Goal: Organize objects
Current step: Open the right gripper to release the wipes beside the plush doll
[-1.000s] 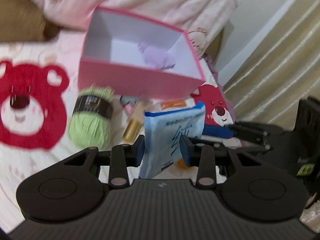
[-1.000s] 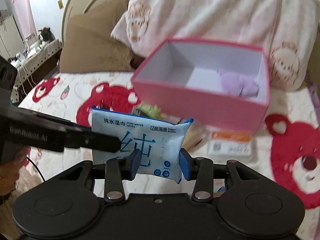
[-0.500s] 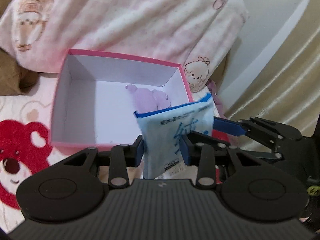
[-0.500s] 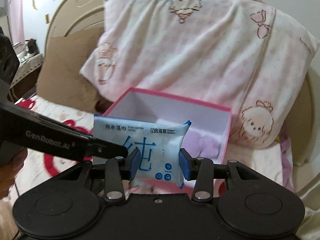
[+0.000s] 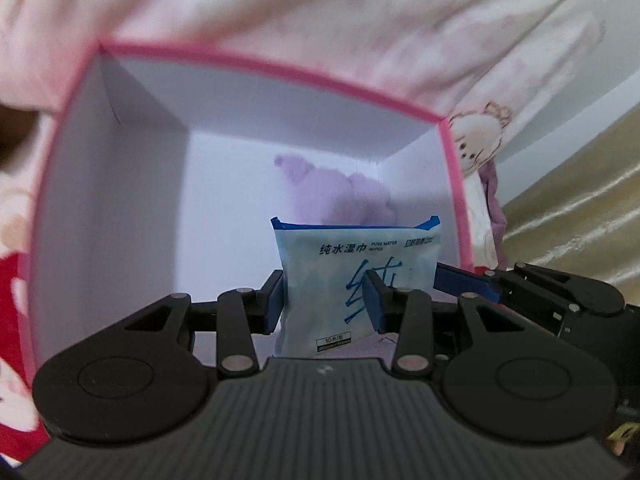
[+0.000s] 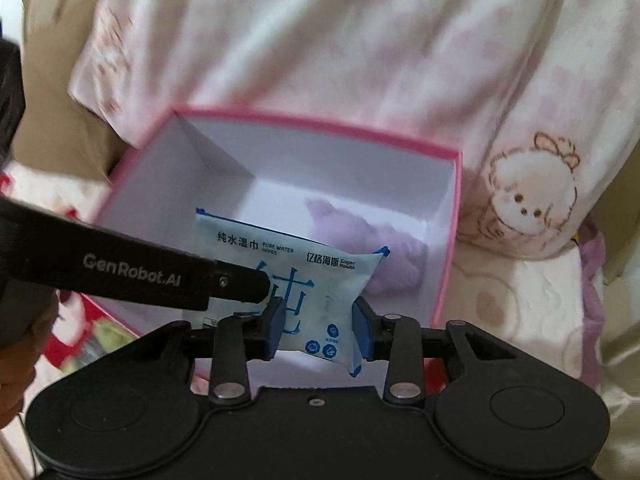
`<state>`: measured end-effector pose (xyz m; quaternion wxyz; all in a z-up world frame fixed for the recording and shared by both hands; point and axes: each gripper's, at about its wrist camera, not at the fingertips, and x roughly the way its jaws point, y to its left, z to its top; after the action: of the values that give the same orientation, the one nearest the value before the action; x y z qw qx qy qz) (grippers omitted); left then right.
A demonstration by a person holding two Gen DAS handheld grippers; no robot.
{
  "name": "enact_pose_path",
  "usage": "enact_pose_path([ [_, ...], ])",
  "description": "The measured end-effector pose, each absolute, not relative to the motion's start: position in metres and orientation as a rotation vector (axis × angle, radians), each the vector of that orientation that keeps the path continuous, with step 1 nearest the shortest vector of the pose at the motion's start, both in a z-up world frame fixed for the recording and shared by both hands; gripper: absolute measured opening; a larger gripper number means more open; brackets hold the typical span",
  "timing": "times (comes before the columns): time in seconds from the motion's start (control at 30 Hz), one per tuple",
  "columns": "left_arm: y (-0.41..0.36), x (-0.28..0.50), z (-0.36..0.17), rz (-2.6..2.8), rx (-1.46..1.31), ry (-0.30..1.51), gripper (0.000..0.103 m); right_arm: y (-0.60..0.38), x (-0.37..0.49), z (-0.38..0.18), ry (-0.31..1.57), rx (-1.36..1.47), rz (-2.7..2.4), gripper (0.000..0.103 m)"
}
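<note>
Left wrist view: the left gripper (image 5: 326,300) holds a pale blue wipes pack (image 5: 356,276) upright at centre frame, over the open mouth of a pink box (image 5: 256,62) with white inner walls. Its jaws are opening, yet both pads are against the pack's sides. The pack reads "PURE WATER WIPES" beside a line of Chinese characters, with one large blue character below and a small black-framed label near the bottom edge. A purple plush toy (image 5: 340,192) lies on the box floor, just behind the pack. At right of frame the right gripper (image 5: 464,282) reaches in, its blue pad at the pack's edge.

Right wrist view: the right gripper (image 6: 318,326) pinches the same wipes pack (image 6: 316,280) at lower centre, jaws closing on its lower part. Printing here adds "Eager Health" after more Chinese characters, plus round blue icons at the lower corner. The left gripper's black finger (image 6: 132,266), marked "GenRobot.AI" in white, crosses from the left edge to the pack. The box (image 6: 320,122) and toy (image 6: 376,248) sit behind, and a pink-and-white pillow (image 6: 340,40) with a cartoon animal fills the upper frame.
</note>
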<state>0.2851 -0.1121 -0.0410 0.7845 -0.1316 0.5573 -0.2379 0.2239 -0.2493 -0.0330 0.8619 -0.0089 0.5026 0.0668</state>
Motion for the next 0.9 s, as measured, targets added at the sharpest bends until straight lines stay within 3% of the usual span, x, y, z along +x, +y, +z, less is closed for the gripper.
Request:
enact_pose_path([
  [0.43, -0.128, 0.289, -0.077, -0.511, -0.359, 1.288, 0.042, -0.251, 0.221, -0.05, 1.063, -0.116, 0.006, 0.027],
  [0.53, -0.131, 0.288, -0.081, -0.488, -0.34, 1.277, 0.04, -0.253, 0.222, -0.055, 1.056, -0.152, -0.012, 0.017],
  [0.9, -0.126, 0.279, -0.074, -0.5, -0.343, 1.241, 0.043, -0.254, 0.196, -0.038, 0.925, -0.114, 0.032, 0.022],
])
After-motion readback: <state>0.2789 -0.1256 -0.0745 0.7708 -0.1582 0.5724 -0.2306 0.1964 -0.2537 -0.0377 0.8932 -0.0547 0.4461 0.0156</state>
